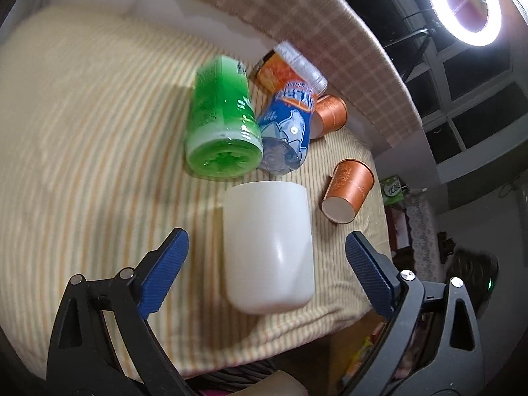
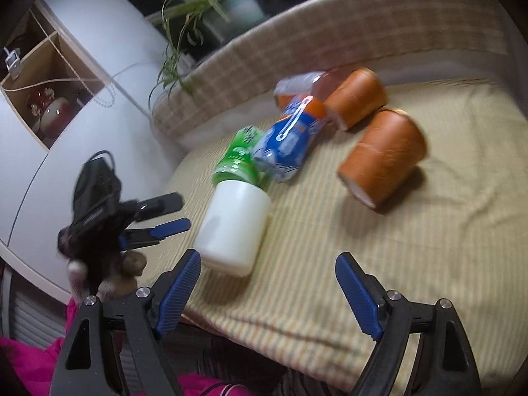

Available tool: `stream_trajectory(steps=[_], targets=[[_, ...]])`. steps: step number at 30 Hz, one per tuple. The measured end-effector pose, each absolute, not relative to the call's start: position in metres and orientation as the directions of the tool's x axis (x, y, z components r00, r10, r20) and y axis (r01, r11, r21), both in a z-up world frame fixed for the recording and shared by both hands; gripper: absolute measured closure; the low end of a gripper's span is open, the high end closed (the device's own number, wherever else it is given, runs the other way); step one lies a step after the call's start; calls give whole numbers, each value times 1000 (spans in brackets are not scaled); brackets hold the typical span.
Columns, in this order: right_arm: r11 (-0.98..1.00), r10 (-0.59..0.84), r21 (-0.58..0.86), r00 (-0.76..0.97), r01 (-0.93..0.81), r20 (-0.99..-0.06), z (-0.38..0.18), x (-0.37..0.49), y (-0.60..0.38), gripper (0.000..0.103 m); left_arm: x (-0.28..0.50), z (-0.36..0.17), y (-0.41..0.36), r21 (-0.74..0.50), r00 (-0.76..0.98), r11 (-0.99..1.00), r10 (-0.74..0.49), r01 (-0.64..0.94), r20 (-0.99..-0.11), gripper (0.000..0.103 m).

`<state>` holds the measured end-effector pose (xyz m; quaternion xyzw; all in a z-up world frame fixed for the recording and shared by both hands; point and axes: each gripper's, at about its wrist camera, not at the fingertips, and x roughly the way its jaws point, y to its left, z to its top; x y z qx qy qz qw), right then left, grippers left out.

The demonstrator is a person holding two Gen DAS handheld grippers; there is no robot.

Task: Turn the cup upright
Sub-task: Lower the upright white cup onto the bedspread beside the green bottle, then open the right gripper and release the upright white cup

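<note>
A white cup (image 1: 268, 244) lies on its side on the striped cloth, closed bottom toward me, mouth toward the bottles. It also shows in the right wrist view (image 2: 234, 227). My left gripper (image 1: 266, 269) is open, its blue fingers on either side of the cup without touching it; it also shows in the right wrist view (image 2: 171, 213), left of the cup. My right gripper (image 2: 268, 292) is open and empty, just in front and to the right of the cup.
A green bottle (image 1: 221, 122) and a blue bottle (image 1: 287, 128) lie just beyond the cup's mouth. Two orange paper cups (image 1: 348, 194) (image 1: 330, 115) lie on their sides to the right. The cloth's front edge (image 1: 297, 336) is close. A checked cushion (image 1: 297, 16) runs behind.
</note>
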<state>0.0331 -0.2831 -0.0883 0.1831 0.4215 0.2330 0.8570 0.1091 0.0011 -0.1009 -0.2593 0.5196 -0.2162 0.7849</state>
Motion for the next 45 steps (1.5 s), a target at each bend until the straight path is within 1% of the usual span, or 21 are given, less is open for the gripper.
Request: stream_trajectory(steps=[2,6,8,15,20,29,35,45], targets=[[844,519,486,569,-226,-638,-86,22,-291,17,116,-107,-3,-645,344,762,-622,58,-704,8],[853,497,481,593,-202,-633,-85,10,-304,17,126,-116,-12,-655,317,755,-632,42,-707,9],[855,491,483,597,-189,-635,-87,8,-308,17,129,-119,-16,-655,306,755,-633,42,-711,18],[856,479,492,599,-157,-641,-94,6,-316,17,133,-128,-24,-643,286,765,-624,36,-727,20],[860,474,485,601,-159,-643,-94,4,-316,17,137,-132,-28,-632,285,774,-615,41,-735,27],[861,468,486,610,-151,-639,-92,4,-316,17,130,-122,-38,-585,322,804,-583,102,-746,27],[861,466,488,611,-145,-640,-93,5,-318,17,116,-102,-49,-503,397,843,-534,190,-746,28],[859,463,496,612,-129,-642,-95,4,-321,17,99,-85,-64,-383,488,881,-472,277,-734,28]])
